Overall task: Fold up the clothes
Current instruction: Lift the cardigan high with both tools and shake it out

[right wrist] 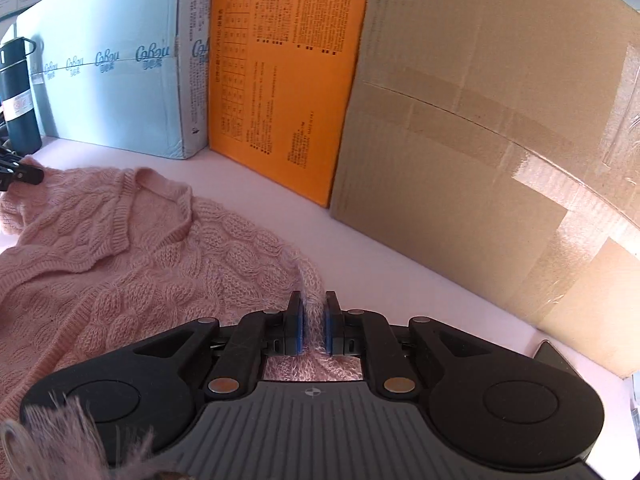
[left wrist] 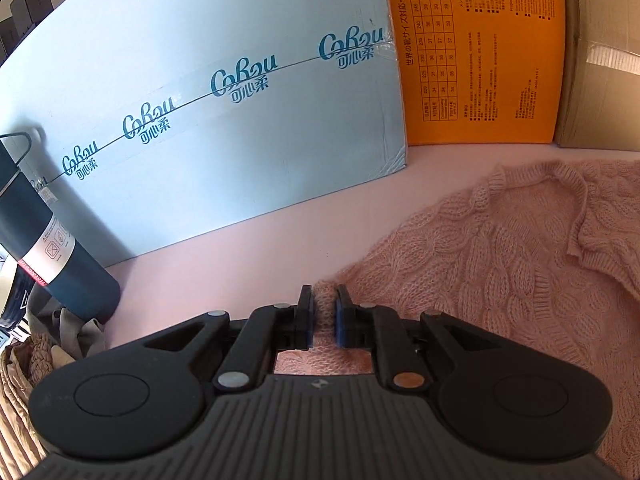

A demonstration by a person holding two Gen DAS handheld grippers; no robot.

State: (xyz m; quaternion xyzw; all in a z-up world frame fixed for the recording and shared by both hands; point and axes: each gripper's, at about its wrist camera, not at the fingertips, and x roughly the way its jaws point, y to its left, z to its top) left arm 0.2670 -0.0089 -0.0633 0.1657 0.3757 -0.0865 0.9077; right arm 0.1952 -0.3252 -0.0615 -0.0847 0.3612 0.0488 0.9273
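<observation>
Both claws clenched on the sweater (left wrist: 500, 248): left claw (left wrist: 324, 312) pinches its 9 o'clock edge, right claw (right wrist: 314, 320) the 3 o'clock edge. Sweater lies flat on the worktop (left wrist: 240, 248). I'd lift both evenly, keeping the knit taut, and fold clear of the boxes (right wrist: 480, 140).

We look from just behind each claw, tilted down at the table and very close to it. The left claw (left wrist: 324, 300) view faces the light blue box (left wrist: 224, 92); the right claw (right wrist: 313, 306) view faces the brown cardboard box (right wrist: 500, 140). Both share the pink cable-knit sweater (left wrist: 500, 248), the orange box (left wrist: 480, 52) and the dark green bottle (left wrist: 52, 240).
</observation>
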